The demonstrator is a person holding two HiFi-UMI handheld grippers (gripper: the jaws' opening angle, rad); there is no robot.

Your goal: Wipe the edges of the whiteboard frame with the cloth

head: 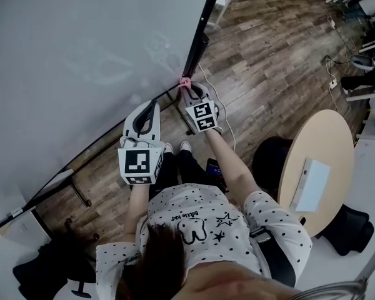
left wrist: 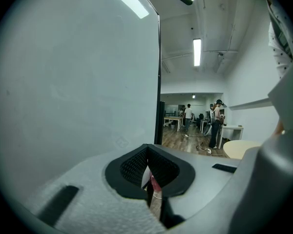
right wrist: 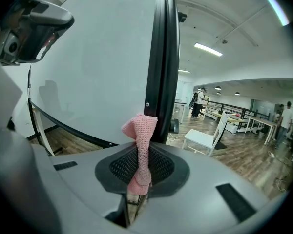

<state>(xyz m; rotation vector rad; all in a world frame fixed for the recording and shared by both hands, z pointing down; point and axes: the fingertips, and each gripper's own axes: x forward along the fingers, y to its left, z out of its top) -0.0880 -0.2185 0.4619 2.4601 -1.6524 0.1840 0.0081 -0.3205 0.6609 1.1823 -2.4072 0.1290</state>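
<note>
right claw [right wrist: 139, 182] pinches pink cloth [right wrist: 141, 130] at the lower right corner of the whiteboard frame [right wrist: 162, 57], left claw [left wrist: 150, 186] pressed together, empty; best press the tip flat and slide steadily along the edge.

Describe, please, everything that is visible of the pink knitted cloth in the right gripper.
The pink knitted cloth looks like soft crocheted yarn with a fine ribbed texture. It is bunched into a narrow upright strip, pinched between the shut jaws of the right gripper, and its folded top flares out above them. That top sits by the lower corner of the black whiteboard frame, but whether it touches the frame cannot be told.
</note>
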